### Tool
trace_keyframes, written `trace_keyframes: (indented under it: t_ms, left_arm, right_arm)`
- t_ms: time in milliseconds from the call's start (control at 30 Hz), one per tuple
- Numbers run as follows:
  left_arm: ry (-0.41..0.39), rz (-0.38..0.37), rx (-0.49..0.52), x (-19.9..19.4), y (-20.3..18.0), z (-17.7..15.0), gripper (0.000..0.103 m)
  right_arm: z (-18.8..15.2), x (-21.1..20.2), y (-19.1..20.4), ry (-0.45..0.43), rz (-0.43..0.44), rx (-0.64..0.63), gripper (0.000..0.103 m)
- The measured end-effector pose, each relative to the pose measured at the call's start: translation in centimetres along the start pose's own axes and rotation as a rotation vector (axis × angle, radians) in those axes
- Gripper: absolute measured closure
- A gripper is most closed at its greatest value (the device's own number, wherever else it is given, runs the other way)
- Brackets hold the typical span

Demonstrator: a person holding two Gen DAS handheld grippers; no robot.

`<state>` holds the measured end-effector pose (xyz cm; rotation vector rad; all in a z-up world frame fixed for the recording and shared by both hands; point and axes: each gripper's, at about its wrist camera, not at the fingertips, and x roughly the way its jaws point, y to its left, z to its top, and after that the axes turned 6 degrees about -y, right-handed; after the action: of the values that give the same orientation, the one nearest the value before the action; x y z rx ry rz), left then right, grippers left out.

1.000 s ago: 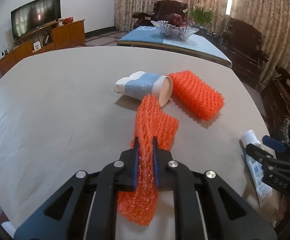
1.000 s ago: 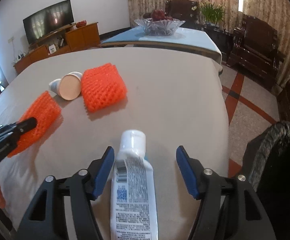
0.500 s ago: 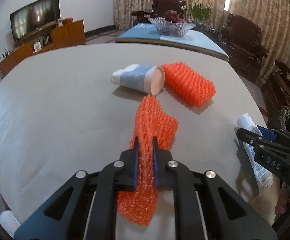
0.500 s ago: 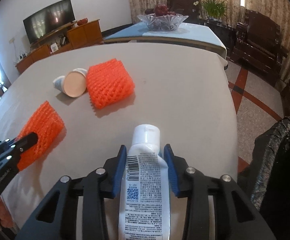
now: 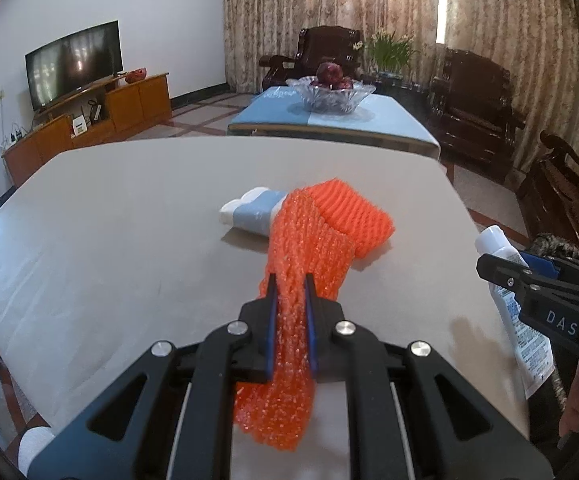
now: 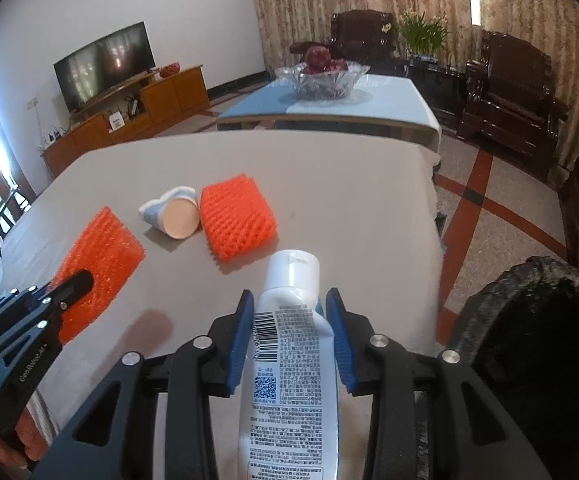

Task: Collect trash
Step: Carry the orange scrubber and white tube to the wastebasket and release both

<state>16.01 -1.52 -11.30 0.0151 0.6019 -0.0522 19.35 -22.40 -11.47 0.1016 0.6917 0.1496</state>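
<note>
My left gripper (image 5: 290, 280) is shut on an orange foam net (image 5: 305, 256) and holds it above the grey table (image 5: 109, 220); it also shows in the right wrist view (image 6: 97, 256). My right gripper (image 6: 289, 300) is shut on a white tube (image 6: 289, 344) and holds it off the table near the right edge; the tube also shows in the left wrist view (image 5: 517, 312). A second orange foam net (image 6: 237, 216) and a tipped paper cup (image 6: 173, 216) lie side by side mid-table.
A black trash bag (image 6: 537, 344) stands on the floor just right of the table. Beyond the table are a blue-topped table with a glass fruit bowl (image 5: 329, 94), dark wooden armchairs (image 5: 473, 108) and a TV cabinet (image 5: 89, 116).
My right gripper closed on the white tube and lifted it. My left gripper raised the orange foam net off the table, so it now hangs in front of the cup.
</note>
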Motion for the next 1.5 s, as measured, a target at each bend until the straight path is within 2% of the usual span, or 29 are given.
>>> trace_keyframes:
  t_ms: [167,433,900,1133,1300,1500]
  left_arm:
    - [-0.02,-0.013,0.008,-1.3,-1.4,0.4,0.092]
    - [-0.035,-0.075,0.016,-3.0,-4.3,0.2,0.092]
    - [-0.068,-0.256,0.085,-4.6,-13.5,0.1,0.092]
    - [-0.088,-0.343,0.144,-4.5,-19.0,0.1,0.092]
    - [-0.073,-0.39,0.162,-3.7,-22.0,-0.5,0.092]
    - [-0.057,-0.441,0.194,-2.3,-25.0,-1.3,0.092]
  right_arm:
    - [0.1,-2.3,-0.6,-0.029,-0.018,0.011,0.066]
    - [-0.4,-7.0,-3.0,-0.087,-0.082,0.045,0.067]
    - [-1.9,-13.0,-10.0,-0.146,-0.241,0.122,0.067]
    - [-3.2,-14.7,-14.4,-0.15,-0.32,0.17,0.067]
    - [-4.2,-15.0,-16.8,-0.141,-0.389,0.167,0.068]
    - [-5.2,-14.9,-19.0,-0.123,-0.423,0.192,0.068]
